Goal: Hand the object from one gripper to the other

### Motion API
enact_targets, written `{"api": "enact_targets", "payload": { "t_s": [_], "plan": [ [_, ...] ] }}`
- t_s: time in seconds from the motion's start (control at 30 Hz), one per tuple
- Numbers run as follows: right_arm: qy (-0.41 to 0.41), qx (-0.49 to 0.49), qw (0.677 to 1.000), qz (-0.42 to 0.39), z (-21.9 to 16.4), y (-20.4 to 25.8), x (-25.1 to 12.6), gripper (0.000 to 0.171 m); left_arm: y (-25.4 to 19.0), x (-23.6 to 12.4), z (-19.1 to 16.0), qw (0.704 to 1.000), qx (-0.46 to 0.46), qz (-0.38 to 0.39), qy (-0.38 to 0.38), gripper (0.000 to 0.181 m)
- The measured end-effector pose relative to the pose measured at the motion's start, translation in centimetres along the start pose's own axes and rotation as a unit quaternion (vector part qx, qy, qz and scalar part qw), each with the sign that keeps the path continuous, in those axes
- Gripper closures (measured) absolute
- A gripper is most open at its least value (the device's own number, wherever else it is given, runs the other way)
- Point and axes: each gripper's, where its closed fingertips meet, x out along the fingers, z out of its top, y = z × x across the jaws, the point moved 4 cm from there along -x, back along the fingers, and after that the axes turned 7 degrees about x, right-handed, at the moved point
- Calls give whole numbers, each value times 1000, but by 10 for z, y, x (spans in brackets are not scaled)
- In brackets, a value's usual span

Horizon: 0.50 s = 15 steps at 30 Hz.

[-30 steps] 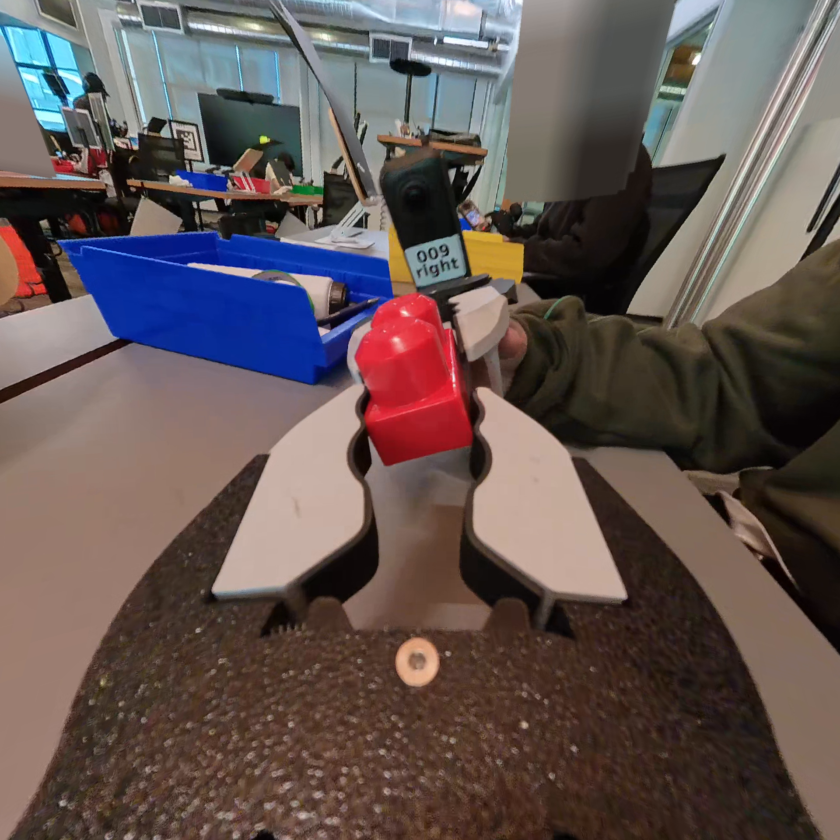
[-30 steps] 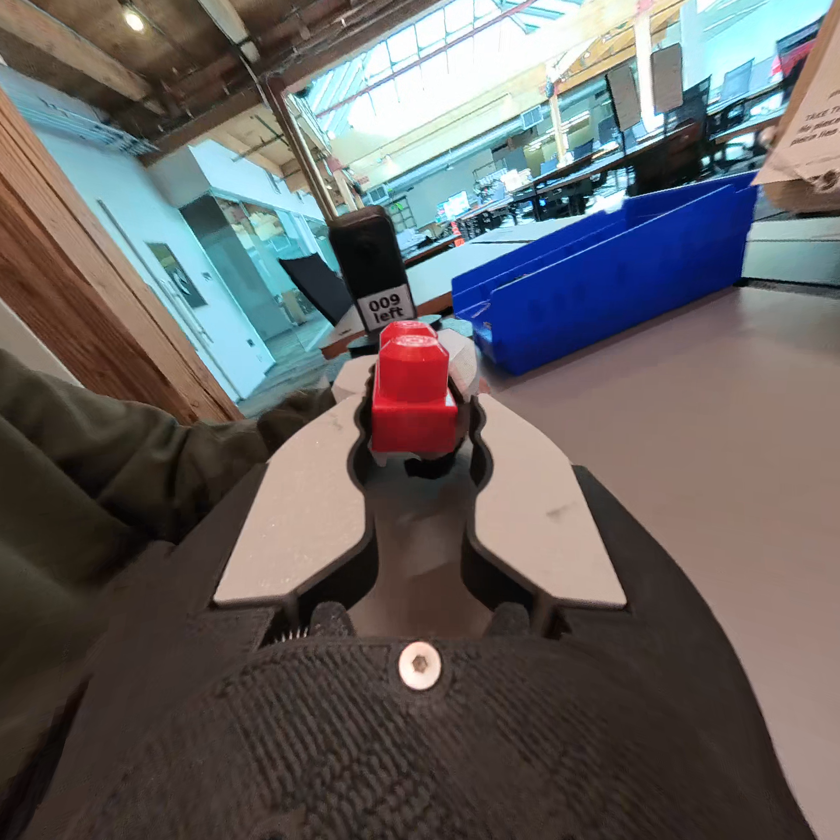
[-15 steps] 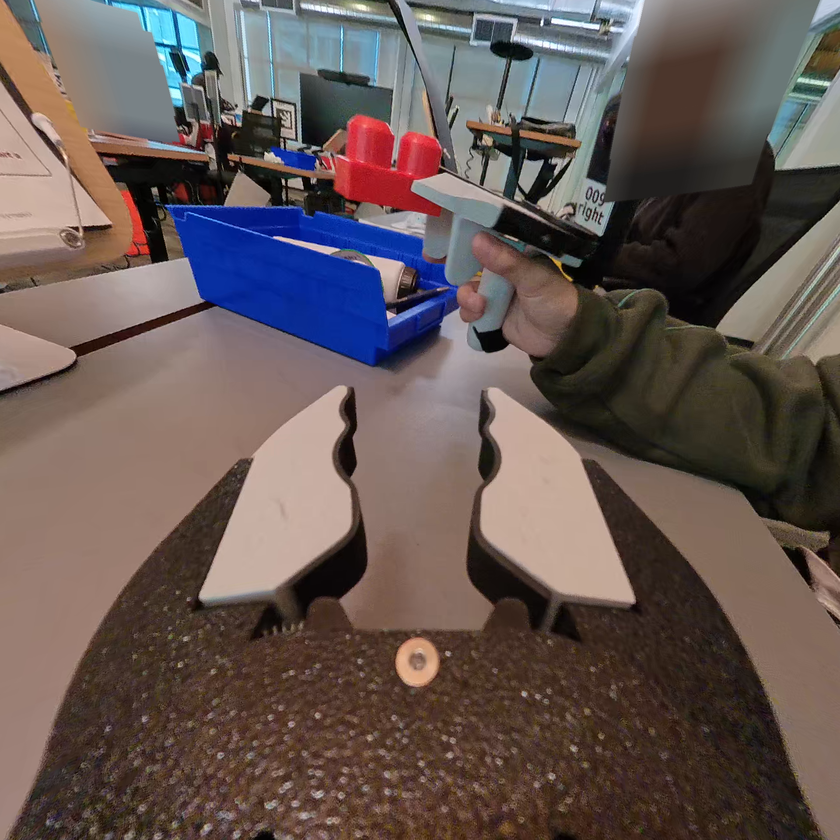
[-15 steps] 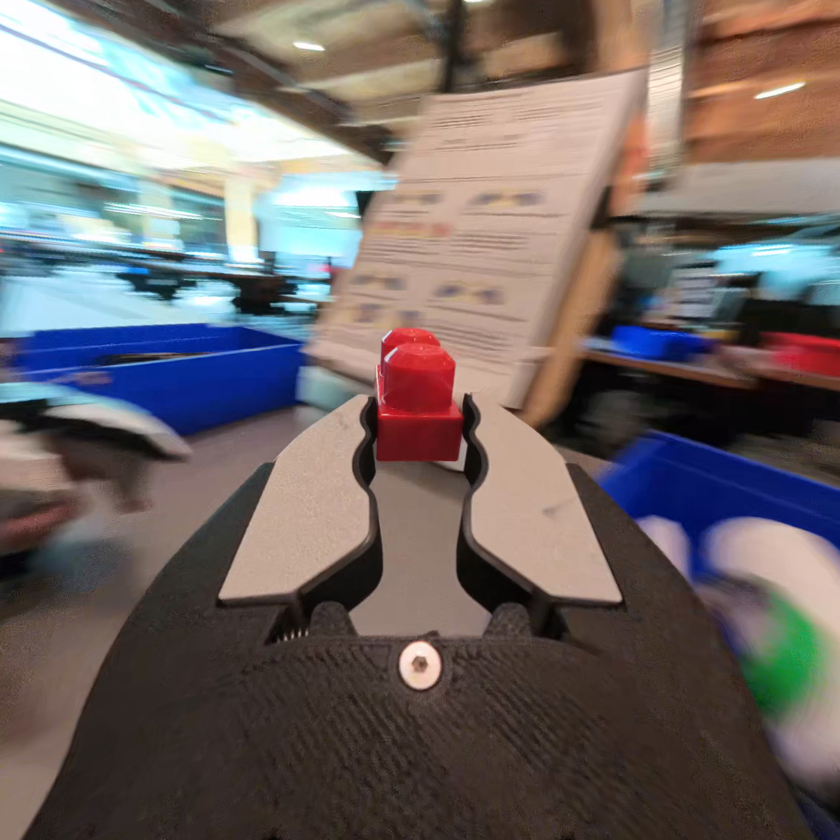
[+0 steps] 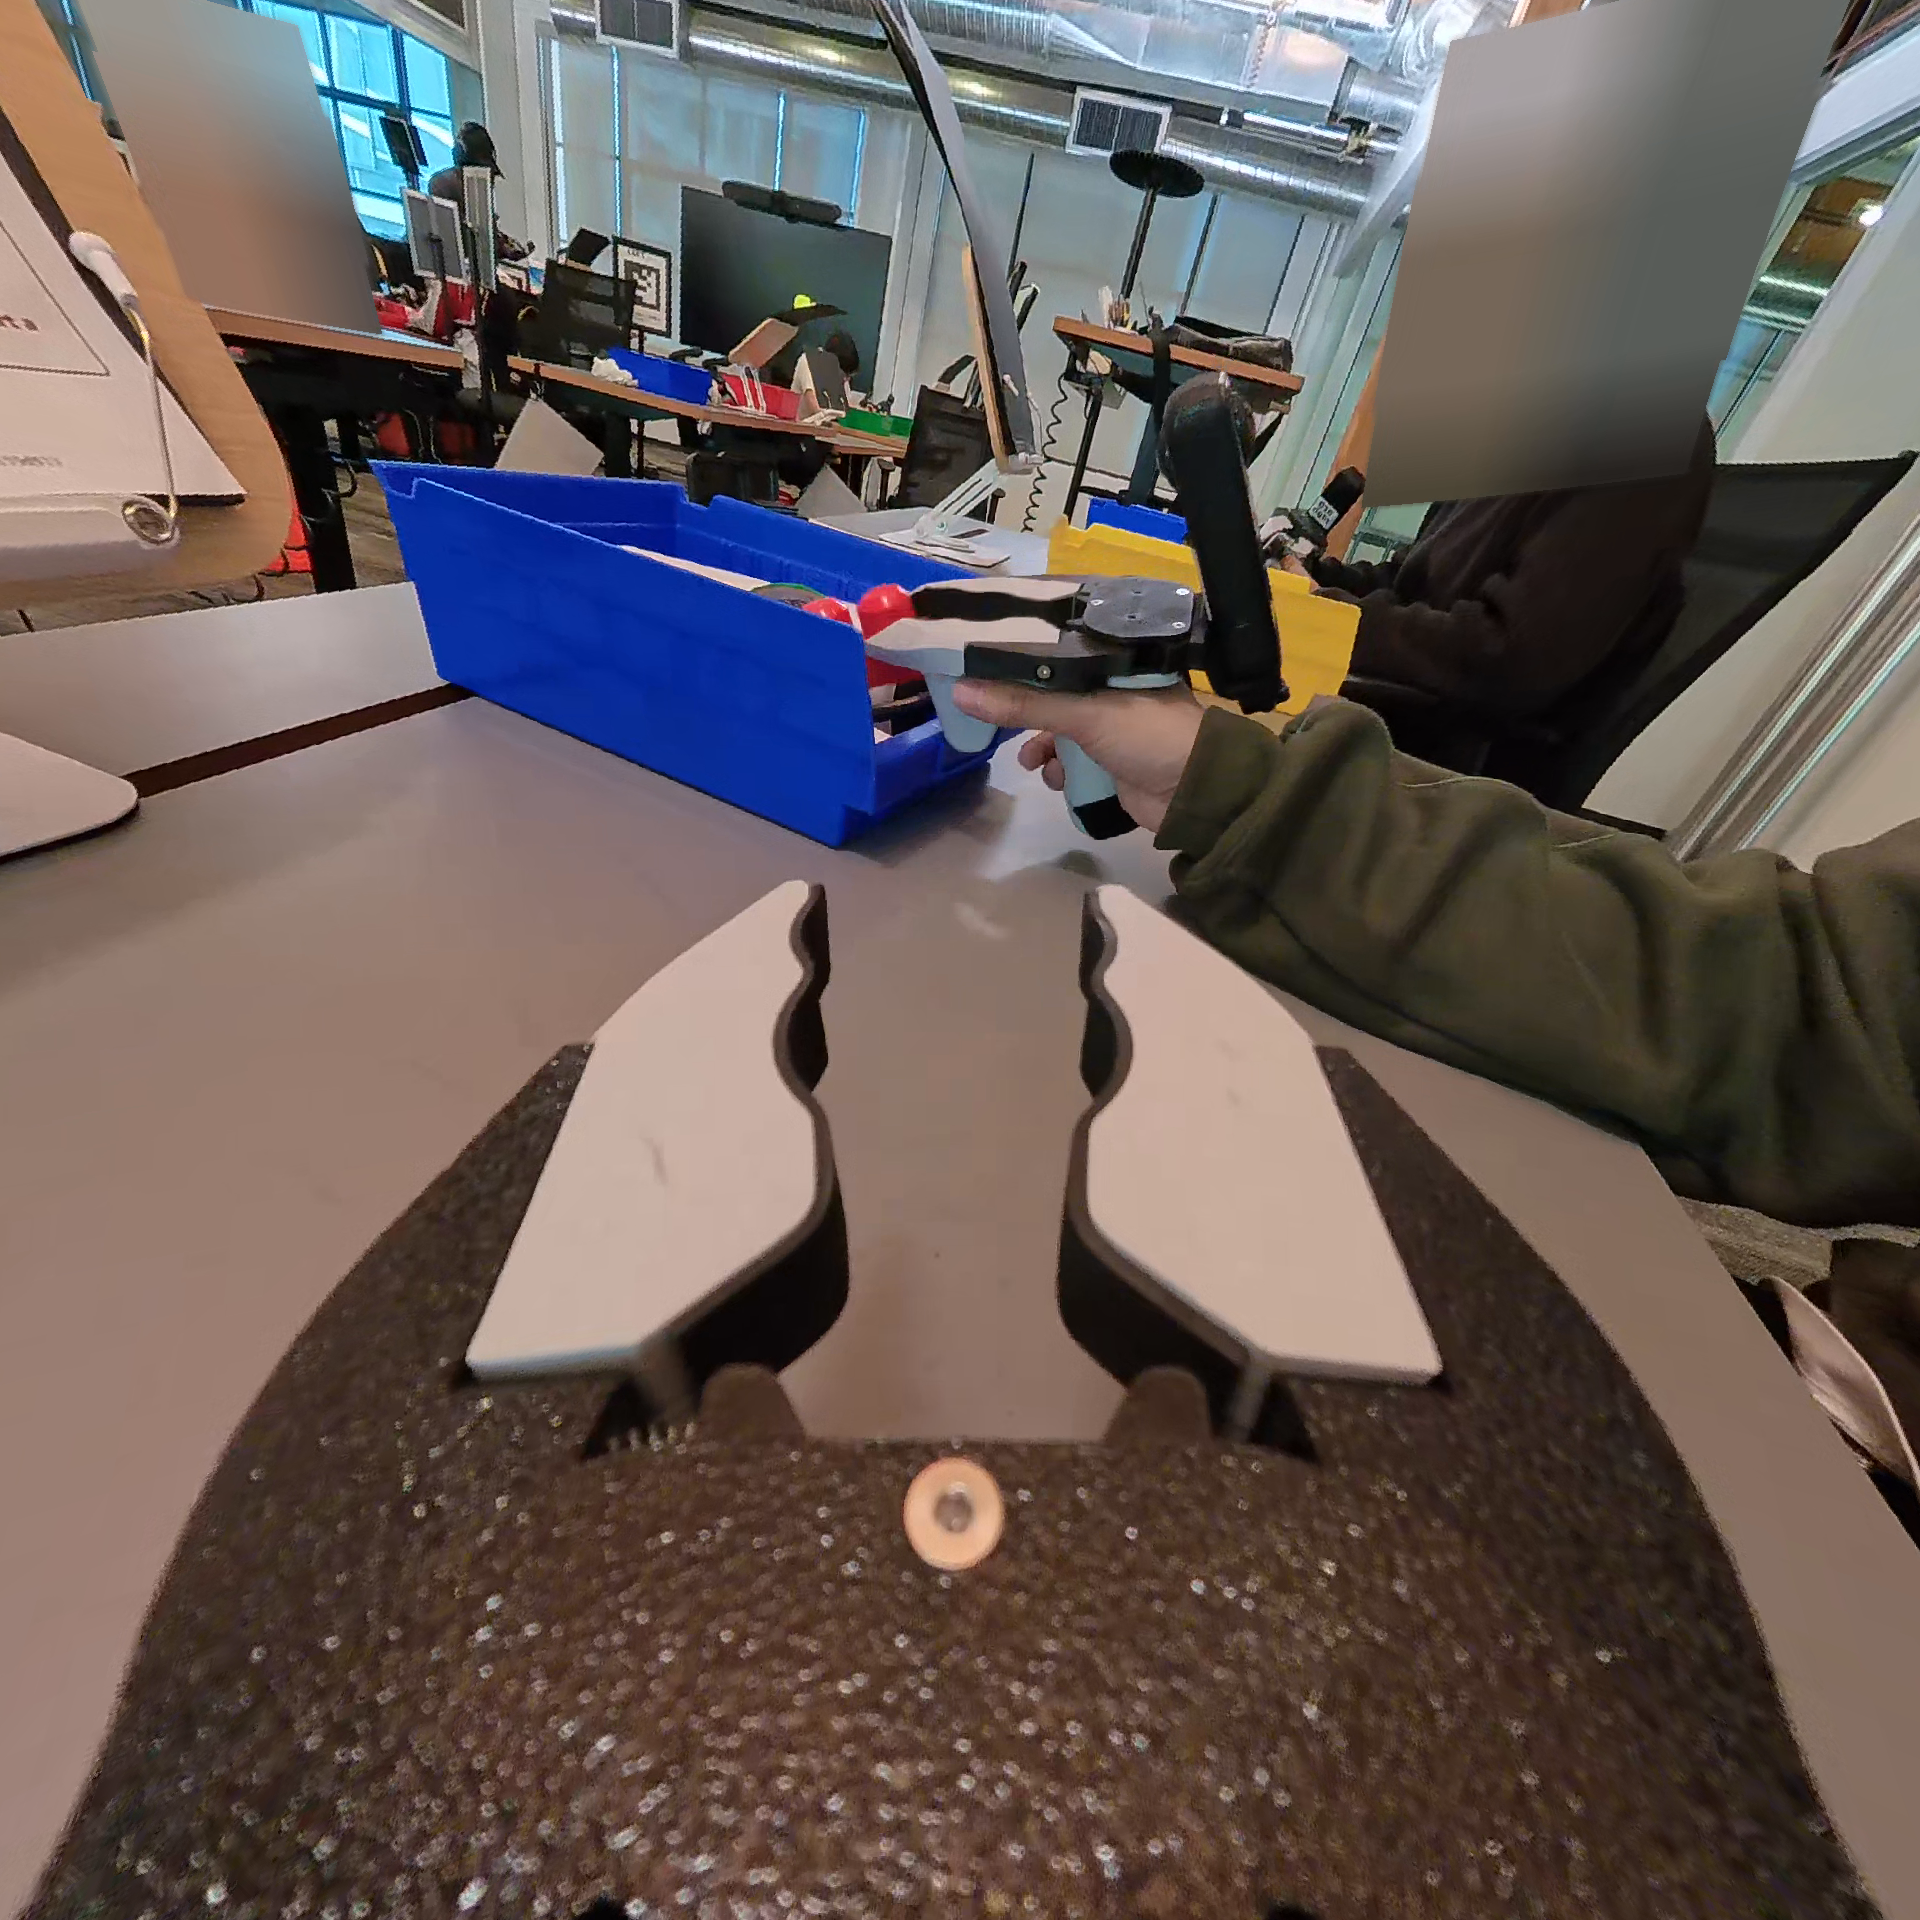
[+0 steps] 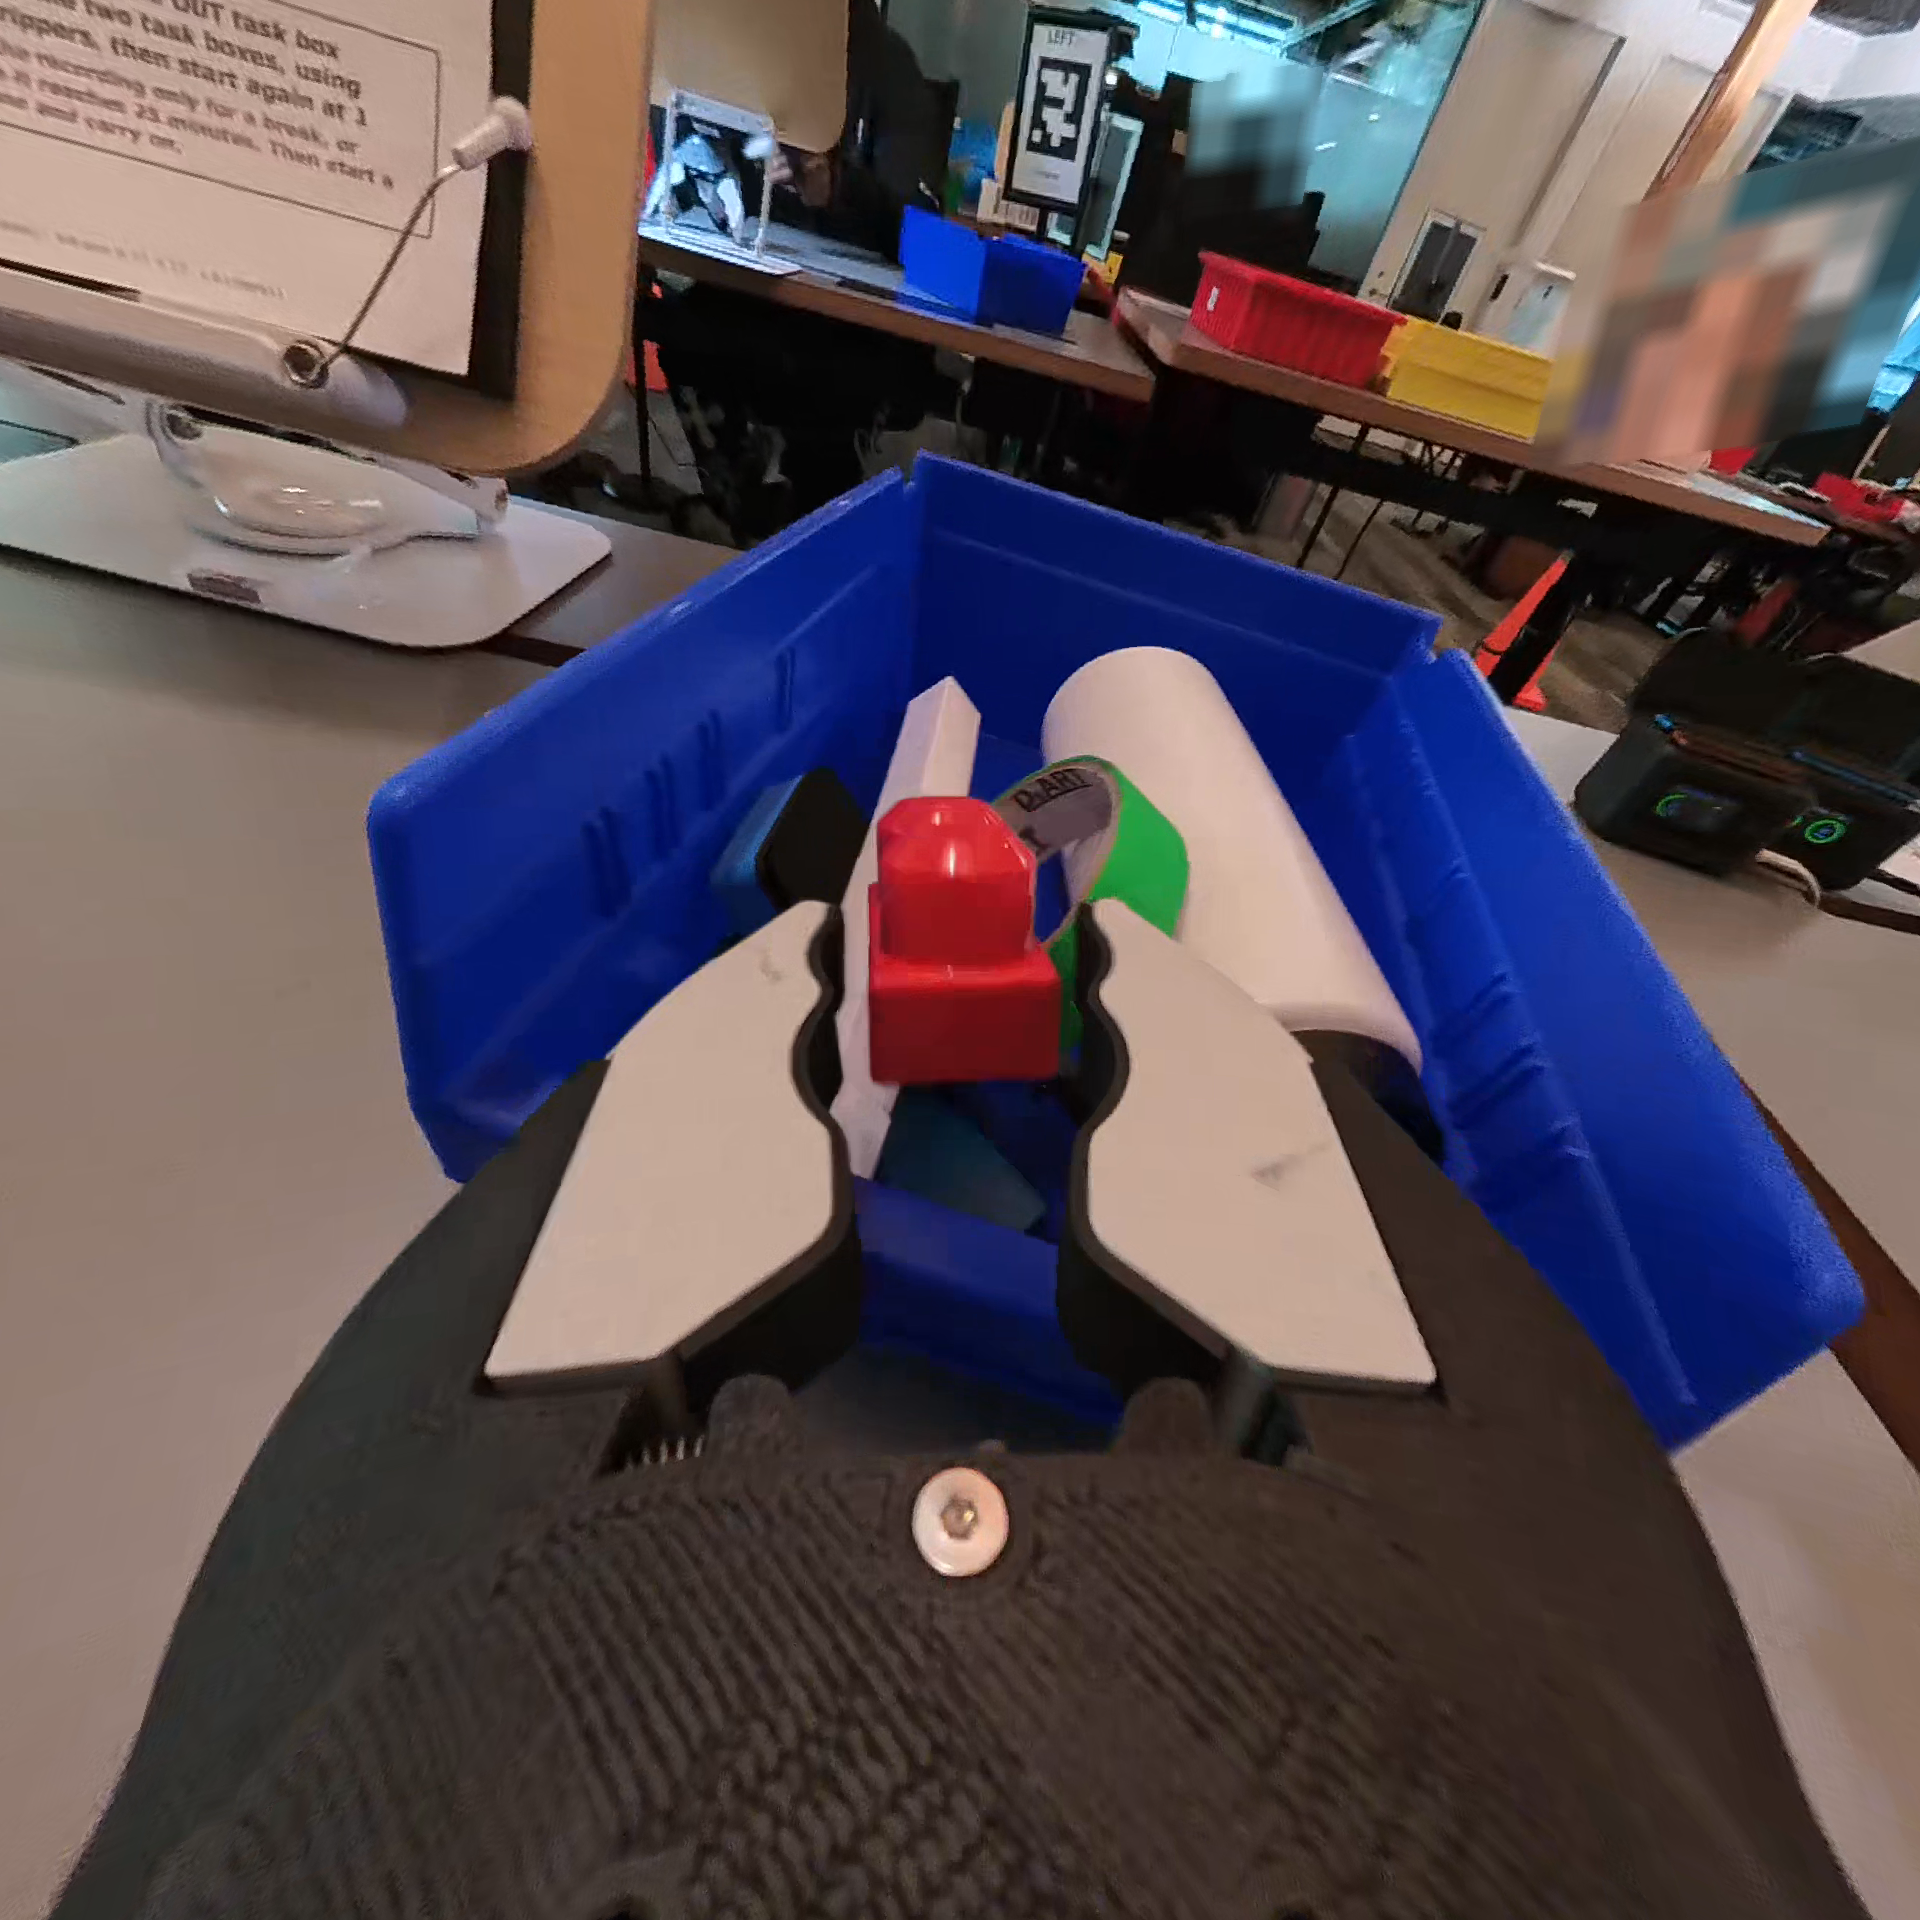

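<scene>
The red two-stud brick (image 6: 956, 997) is between the fingertips of my right gripper (image 6: 956, 925), over the inside of the blue bin (image 6: 582, 914). The jaws stand apart, as wide as the left gripper's. A gap shows on the brick's left side, so it looks loose. In the left wrist view the right gripper (image 5: 904, 623) reaches over the bin's near end (image 5: 644, 665), with the brick (image 5: 883, 605) at its tips. My left gripper (image 5: 951, 914) is open and empty, low over the grey table, about a hand's length short of the bin.
The bin holds a white roll (image 6: 1226, 831), green tape (image 6: 1132, 862) and a white bar (image 6: 925, 769). A clipboard stand (image 6: 312, 551) is at the left. A black device (image 6: 1714, 810) is at the right. A green sleeve (image 5: 1558, 987) crosses the table and a yellow bin (image 5: 1320, 623) sits behind it. The left gripper's tips are roughly 30 centimeters from the right gripper's.
The left gripper let go of the brick and drew back. The right gripper carried the brick left over the blue bin, lowered it, and its jaws have now widened.
</scene>
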Motion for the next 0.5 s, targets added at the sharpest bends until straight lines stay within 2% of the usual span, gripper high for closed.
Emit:
{"api": "enact_targets", "payload": {
  "t_s": [0.03, 0.1, 0.2, 0.3, 0.4, 0.5],
  "plan": [
    [0, 0, 1000, -7, 0, 0, 0, 126, 0, 0, 0, 1000, -1, 0, -1, 135],
    [-14, -10, 1000, -11, 7, 3, -2, 93, 0, -1, 3, 1000, -1, 2, -5, 134],
    [-71, -22, 997, -7, 28, 15, -14, 88, 2, -4, 8, 1000, 1, 14, -12, 133],
    [-136, -60, 989, 16, 47, 36, -26, 90, 8, -18, 27, 998, 24, 54, -28, 130],
    [-170, -84, 981, 50, 54, 62, -35, 100, 28, -54, 48, 983, 54, 178, -10, 133],
    [-171, -128, 974, 75, 53, 84, -37, 106, 66, -123, 62, 925, 74, 366, 64, 151]
  ]
}}
